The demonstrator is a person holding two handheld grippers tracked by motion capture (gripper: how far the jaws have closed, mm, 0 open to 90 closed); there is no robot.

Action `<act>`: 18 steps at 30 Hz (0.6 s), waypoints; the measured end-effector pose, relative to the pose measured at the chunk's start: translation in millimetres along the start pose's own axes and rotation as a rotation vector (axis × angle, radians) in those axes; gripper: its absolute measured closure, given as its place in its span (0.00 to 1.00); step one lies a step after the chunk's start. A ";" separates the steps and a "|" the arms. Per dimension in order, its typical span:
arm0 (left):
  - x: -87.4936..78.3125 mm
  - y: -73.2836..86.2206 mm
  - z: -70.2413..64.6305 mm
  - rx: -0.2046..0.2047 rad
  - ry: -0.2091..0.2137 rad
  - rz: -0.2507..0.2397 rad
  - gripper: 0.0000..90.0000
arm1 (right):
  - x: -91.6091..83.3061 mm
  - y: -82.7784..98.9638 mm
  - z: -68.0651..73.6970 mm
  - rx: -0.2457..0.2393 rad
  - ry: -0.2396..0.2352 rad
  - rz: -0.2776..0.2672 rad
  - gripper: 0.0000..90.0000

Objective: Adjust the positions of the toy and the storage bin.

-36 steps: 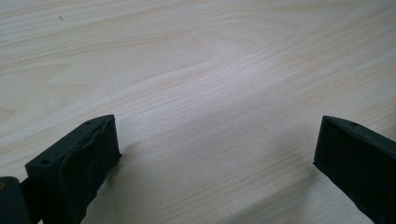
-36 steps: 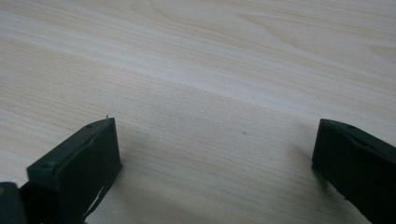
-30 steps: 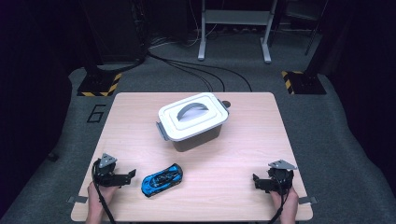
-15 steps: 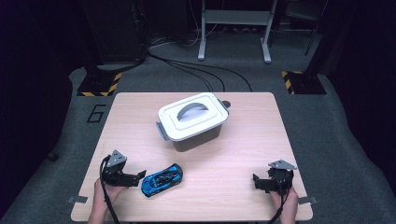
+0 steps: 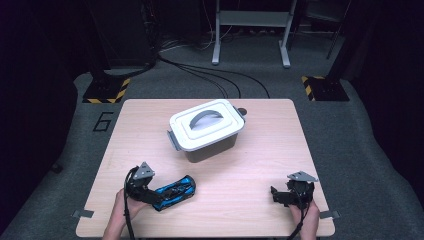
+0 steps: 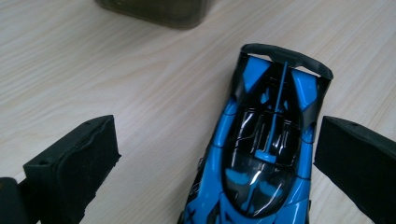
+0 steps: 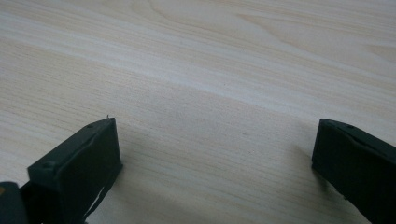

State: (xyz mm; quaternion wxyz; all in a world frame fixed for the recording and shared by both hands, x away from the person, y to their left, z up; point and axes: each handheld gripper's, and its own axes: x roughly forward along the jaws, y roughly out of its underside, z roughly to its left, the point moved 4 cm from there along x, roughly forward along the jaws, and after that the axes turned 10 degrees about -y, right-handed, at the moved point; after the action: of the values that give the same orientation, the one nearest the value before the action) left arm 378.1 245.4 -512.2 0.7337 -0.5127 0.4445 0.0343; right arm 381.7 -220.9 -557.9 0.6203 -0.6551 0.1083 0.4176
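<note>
A blue and black toy car (image 5: 174,192) lies on the wooden table (image 5: 250,150) near the front left. My left gripper (image 5: 148,196) is open around the car's near end. In the left gripper view the toy car (image 6: 264,154) sits between the jaws, close to the right one, with a wide gap to the left one. My right gripper (image 5: 278,195) rests open at the front right, and the right gripper view shows bare wood between its jaws (image 7: 215,154).
A grey box with a white handled lid (image 5: 206,126) stands in the middle of the table; its dark wall (image 6: 154,9) shows beyond the car. Cables and yellow-black striped stand feet lie on the floor behind the table.
My left gripper has moved right along the table's front until its jaws straddle the car's near end. The right gripper has stayed put.
</note>
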 end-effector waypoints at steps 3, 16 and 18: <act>5.5 -4.1 -7.4 0.008 0.018 0.005 0.00 | 0.0 0.0 0.1 0.001 -0.001 0.000 0.00; 27.8 -19.5 -30.4 0.074 0.061 0.057 0.00 | -0.2 0.1 0.0 -0.003 0.000 0.000 0.01; 31.7 -20.8 -33.9 0.090 0.069 0.078 0.00 | -0.2 0.1 0.0 -0.003 0.000 0.000 0.01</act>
State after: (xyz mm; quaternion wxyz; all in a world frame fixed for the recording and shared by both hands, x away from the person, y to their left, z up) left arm 386.8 196.3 -521.6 0.7384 -0.4625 0.4902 0.0251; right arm 381.5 -221.0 -557.8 0.6192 -0.6561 0.1076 0.4178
